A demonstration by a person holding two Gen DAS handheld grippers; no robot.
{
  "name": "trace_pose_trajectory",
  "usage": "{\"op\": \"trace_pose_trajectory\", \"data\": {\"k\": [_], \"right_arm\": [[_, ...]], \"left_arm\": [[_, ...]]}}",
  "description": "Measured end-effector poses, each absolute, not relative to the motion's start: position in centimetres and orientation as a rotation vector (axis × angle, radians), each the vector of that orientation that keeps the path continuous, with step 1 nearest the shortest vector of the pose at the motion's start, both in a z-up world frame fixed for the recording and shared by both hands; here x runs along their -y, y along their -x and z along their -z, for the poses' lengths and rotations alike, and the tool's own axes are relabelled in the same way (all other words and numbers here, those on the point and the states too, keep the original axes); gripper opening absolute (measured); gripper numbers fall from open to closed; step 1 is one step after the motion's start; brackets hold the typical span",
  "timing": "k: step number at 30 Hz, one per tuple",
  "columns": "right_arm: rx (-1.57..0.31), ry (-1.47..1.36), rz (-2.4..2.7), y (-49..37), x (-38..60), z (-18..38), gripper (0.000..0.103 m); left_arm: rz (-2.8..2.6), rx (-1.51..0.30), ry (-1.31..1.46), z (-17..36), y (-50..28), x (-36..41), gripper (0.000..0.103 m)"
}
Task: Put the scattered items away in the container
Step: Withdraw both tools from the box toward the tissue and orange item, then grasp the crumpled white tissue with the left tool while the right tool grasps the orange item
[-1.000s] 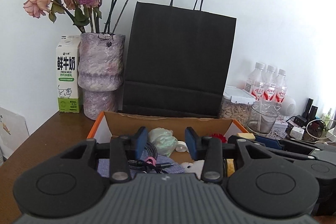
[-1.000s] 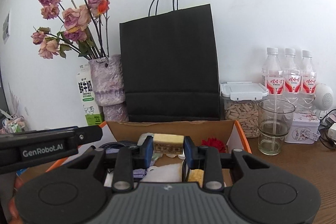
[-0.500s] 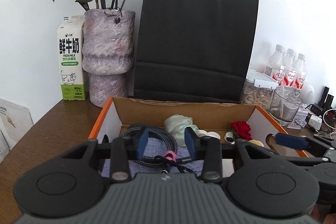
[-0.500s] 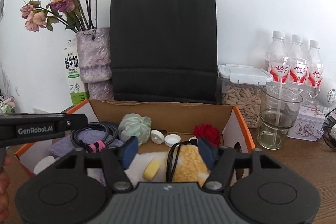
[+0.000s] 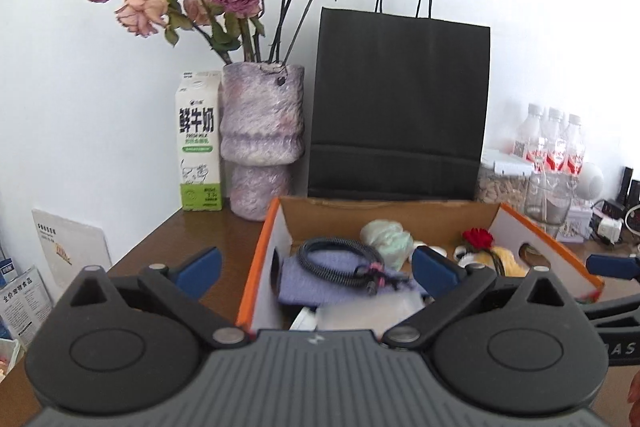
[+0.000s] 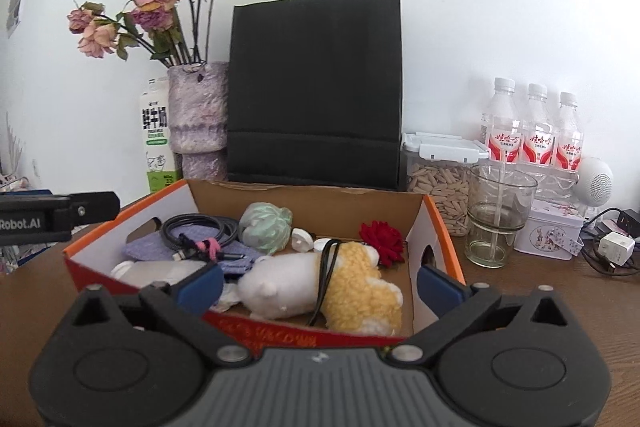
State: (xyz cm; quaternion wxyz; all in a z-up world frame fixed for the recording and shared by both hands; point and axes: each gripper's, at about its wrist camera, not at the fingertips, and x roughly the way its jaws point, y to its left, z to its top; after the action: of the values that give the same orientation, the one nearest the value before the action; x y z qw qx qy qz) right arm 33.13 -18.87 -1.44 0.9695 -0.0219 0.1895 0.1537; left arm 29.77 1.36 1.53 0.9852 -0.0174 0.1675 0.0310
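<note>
Since earlier: both grippers have just been opening; the cable and plush they carried now lie in the box.
Left gripper (image 5: 316, 269): jaws spread wide, nothing between the pads.
Right gripper (image 6: 320, 283): jaws wide apart, empty, low centre.
Plush toy (image 6: 320, 287): inside the cardboard box (image 6: 436, 227), against its near wall.
Cable (image 6: 196, 229): coiled, box's left.
Risk: a careless swing right could tip the glass (image 6: 498, 215).
</note>
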Motion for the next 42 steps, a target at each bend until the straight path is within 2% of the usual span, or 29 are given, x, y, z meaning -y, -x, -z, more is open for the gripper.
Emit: {"op": "trace_pose_trajectory", "data": {"k": [6,14,16,20,23,26,28,29,42], "right_arm": [[-0.445,0.130,-0.375,-29.4,16.3,2.7,0.103],[-0.638,0.144,-0.428,-30.4,11.5,5.6,0.101],[-0.651,0.154,-0.402,-30.9,10.8,6.0,0.094],[-0.680,0.120,-0.377,-32.2,10.5,6.4,0.090],[-0.679,0.104,-0.374,-32.4,10.6,6.3,0.083],[-0.667,0.105,-0.386,-32.3,10.6,6.2,0.066],[-0.659,0.100,-0.384,-32.2,10.6,6.1,0.044],[-0.656,0.096,-0.385,-32.1,10.8,6.0,0.040],[-0.618,0.077,-0.360,-30.9,14.4,5.5,0.039]], "left_arm": [[-0.071,-0.451,-0.010,0.7,-26.9,-2.9,0.103],[-0.105,-0.540,0.054,1.8,-24.7,-6.6,0.103],[-0.122,-0.560,0.077,2.1,-24.6,-7.5,0.103],[-0.134,-0.580,0.130,2.3,-24.6,-8.7,0.103],[-0.131,-0.592,0.138,2.4,-24.7,-8.8,0.103],[-0.128,-0.594,0.127,2.5,-24.8,-8.4,0.103],[-0.127,-0.593,0.118,2.6,-24.7,-8.2,0.103],[-0.127,-0.594,0.114,2.7,-24.7,-8.1,0.103],[-0.053,-0.636,0.056,3.8,-26.2,-3.6,0.103]]}}
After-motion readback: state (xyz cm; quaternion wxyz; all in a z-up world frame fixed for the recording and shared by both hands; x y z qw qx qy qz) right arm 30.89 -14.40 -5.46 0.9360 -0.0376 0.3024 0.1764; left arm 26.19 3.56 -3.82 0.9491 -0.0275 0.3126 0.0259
